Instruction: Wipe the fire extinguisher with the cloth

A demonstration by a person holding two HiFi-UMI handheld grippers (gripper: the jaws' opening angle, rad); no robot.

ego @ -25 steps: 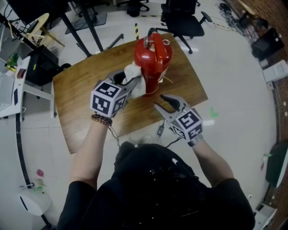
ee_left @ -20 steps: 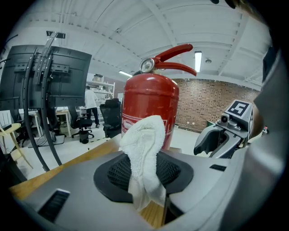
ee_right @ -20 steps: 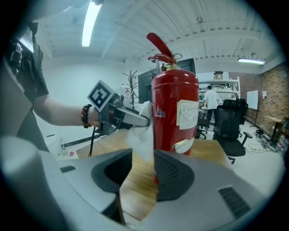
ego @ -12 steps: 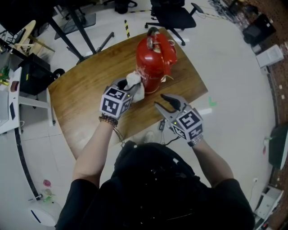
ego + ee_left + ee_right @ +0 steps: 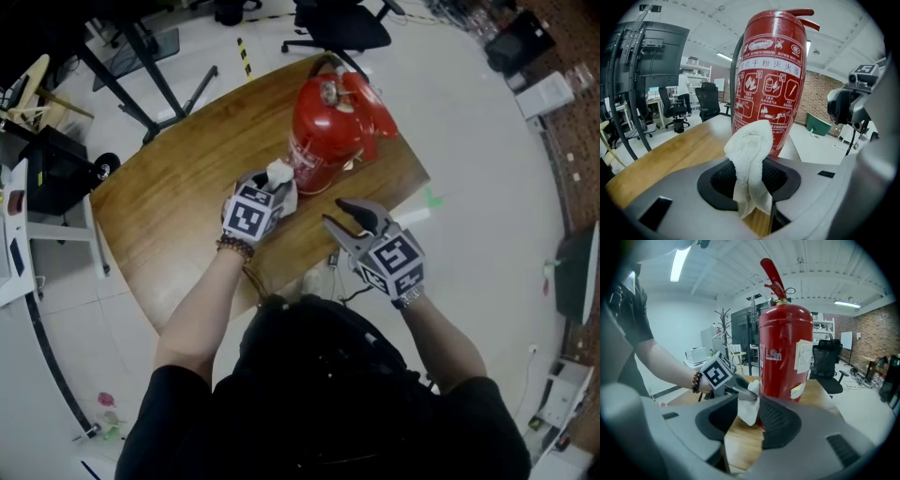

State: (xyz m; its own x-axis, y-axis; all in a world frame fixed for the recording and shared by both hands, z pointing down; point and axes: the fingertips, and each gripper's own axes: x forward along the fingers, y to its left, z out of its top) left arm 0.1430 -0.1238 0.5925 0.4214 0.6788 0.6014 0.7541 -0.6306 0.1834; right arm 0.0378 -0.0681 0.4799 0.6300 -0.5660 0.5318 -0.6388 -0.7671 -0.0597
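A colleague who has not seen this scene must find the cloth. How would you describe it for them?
On the wooden table stands a red fire extinguisher. Near its base, the left gripper pinches the cloth: crumpled and white, the only soft thing beside that hard red cylinder.

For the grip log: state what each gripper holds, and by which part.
Left gripper pinches the white cloth near its middle, a bunched end sticking out; right gripper holds nothing.

This looks like an office that also serves as a lab or workshop. Black swivel chairs (image 5: 333, 23) stand on a pale tiled floor (image 5: 469, 122) near a wooden table (image 5: 178, 216). There are also white shelves (image 5: 696, 70), a brick wall (image 5: 816, 96) and a tube light (image 5: 679, 263) on the white ceiling.
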